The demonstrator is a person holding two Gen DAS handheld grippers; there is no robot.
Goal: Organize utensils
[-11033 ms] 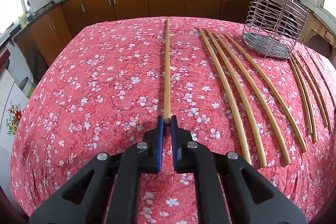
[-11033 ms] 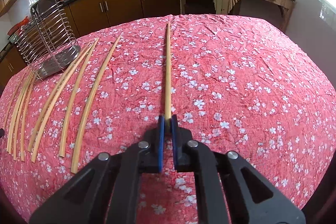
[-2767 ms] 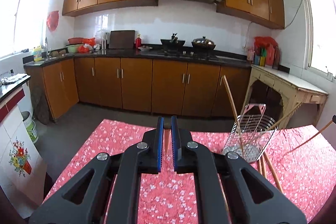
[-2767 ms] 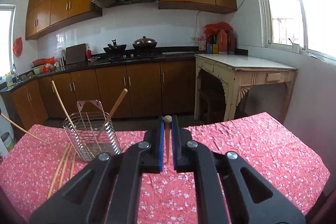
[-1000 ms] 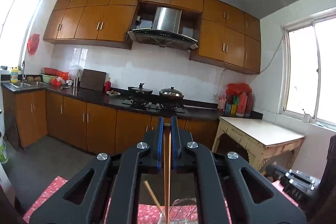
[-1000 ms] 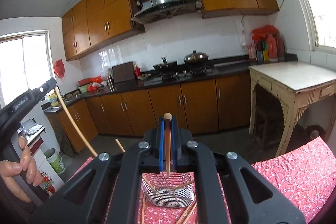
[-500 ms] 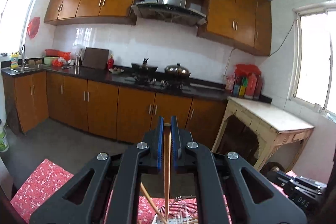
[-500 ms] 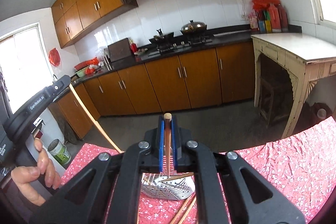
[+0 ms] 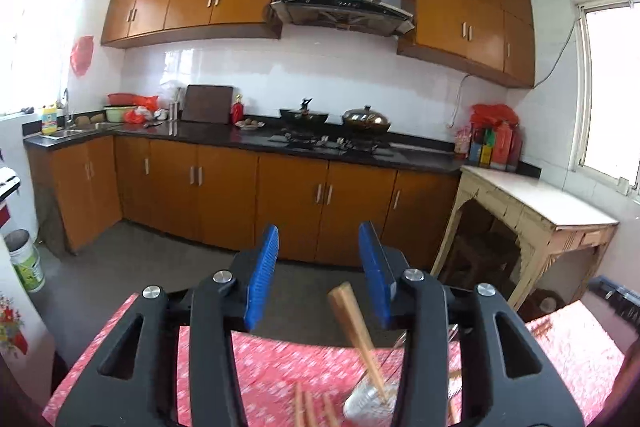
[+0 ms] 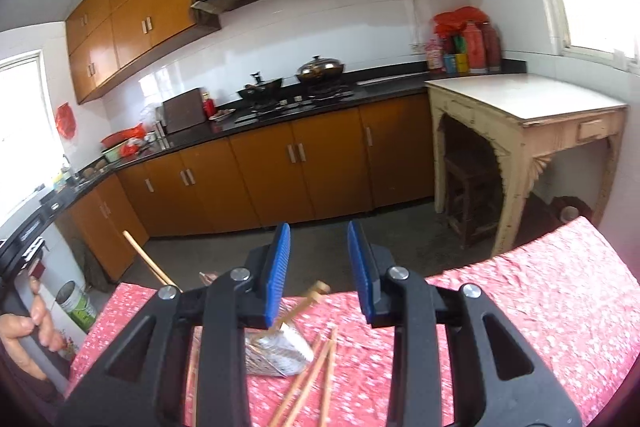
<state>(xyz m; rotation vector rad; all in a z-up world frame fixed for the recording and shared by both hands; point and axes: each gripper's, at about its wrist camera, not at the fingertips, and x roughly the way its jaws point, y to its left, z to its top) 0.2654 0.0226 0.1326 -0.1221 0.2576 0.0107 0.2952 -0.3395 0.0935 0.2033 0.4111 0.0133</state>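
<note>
Left gripper (image 9: pixel 318 273) tipped slightly down over the red-clothed bench (image 9: pixel 272 363), fingers opening, a chopstick (image 9: pixel 356 331) loose between them, dropping into the wire holder (image 9: pixel 370 401), right gripper (image 10: pixel 318 271) likewise tilted, fingers opening, chopstick (image 10: pixel 308 301) freed above the wire holder (image 10: pixel 280 353).

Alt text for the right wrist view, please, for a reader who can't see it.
The right gripper, its jaws opening with nothing pressed between the blue pads, hangs above a wire utensil holder on a red floral tablecloth. Chopsticks lean in the holder; more lie beside it. Behind are brown kitchen cabinets; a hand shows at left.
</note>
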